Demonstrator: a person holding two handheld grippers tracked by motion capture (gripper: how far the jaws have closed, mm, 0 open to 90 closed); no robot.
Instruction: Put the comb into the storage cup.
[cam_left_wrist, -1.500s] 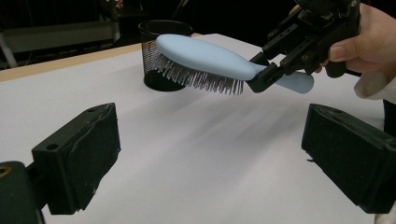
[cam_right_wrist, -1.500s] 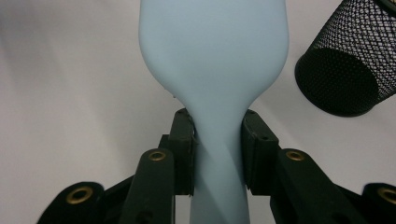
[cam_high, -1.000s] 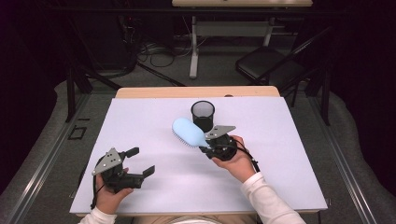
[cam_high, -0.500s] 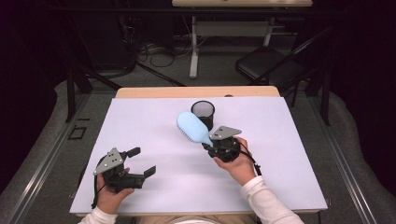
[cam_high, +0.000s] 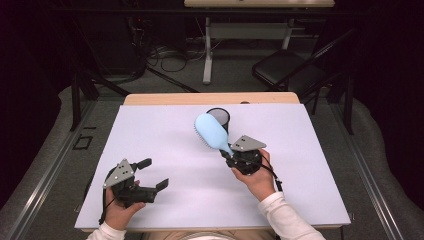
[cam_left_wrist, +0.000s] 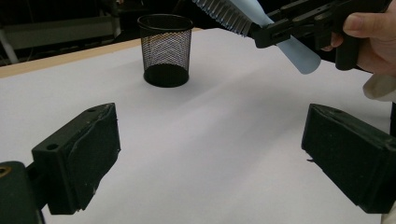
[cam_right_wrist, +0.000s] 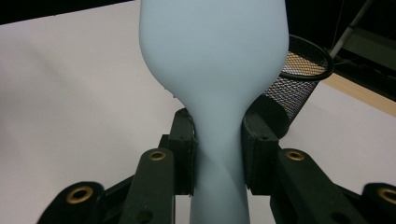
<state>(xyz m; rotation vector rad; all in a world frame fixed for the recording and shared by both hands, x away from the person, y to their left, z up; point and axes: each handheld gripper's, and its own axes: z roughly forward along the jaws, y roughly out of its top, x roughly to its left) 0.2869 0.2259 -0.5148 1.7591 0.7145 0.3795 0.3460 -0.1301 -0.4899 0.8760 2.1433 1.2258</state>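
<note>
The right gripper (cam_high: 231, 153) is clamping its jaws on the handle of the pale blue brush (cam_high: 212, 132), pads pressing both sides of the narrow neck. The brush is hanging above the white table (cam_high: 310, 200), its head tilting up and away, bristles facing left, just in front of the black mesh cup (cam_high: 218, 116). The left gripper (cam_high: 155, 173) is resting low near the table's front left corner, jaws standing wide with nothing between them.

No readable txt, labels, brands, nos. or signs on any obj or surface
</note>
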